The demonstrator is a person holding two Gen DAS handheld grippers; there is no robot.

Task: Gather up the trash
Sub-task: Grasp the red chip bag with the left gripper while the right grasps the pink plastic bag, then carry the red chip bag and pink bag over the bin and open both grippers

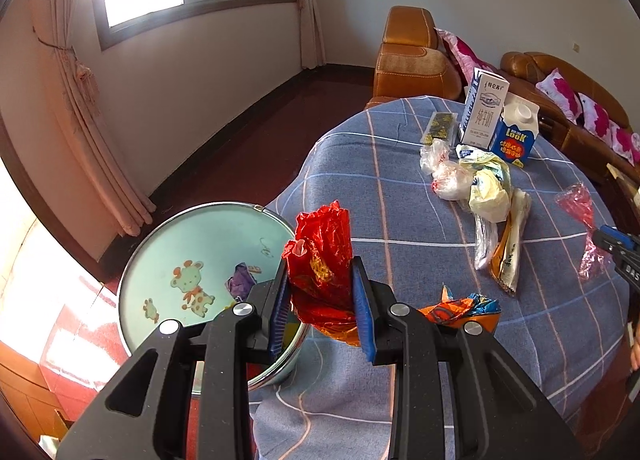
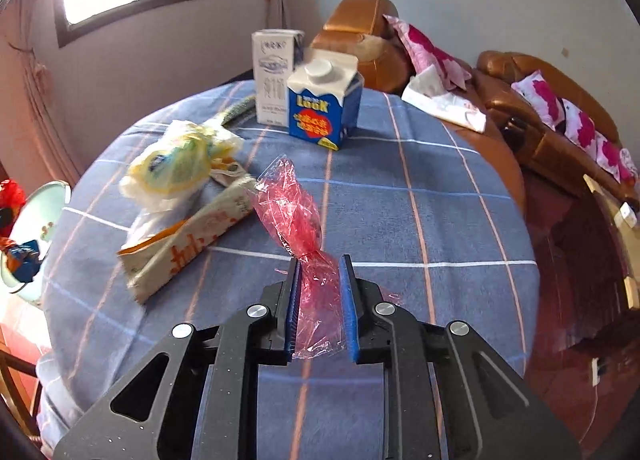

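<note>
Your left hand-held gripper, pinching the red wrapper: bin lies just beyond-left. Right hand-held gripper pinches pink cellophane.

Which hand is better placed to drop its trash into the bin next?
Left. The left tool grips the red foil wrapper right beside the open bin at the table's edge. The right tool has the pink plastic wrapper between its pads out over the table, with the bin far to its left.

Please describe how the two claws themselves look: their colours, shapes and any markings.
Both the left claw and the right claw have matte black frames with triangular cut-outs, round silver pivot bolts and two flat fingers faced with ribbed blue pads. No cables show.
</note>
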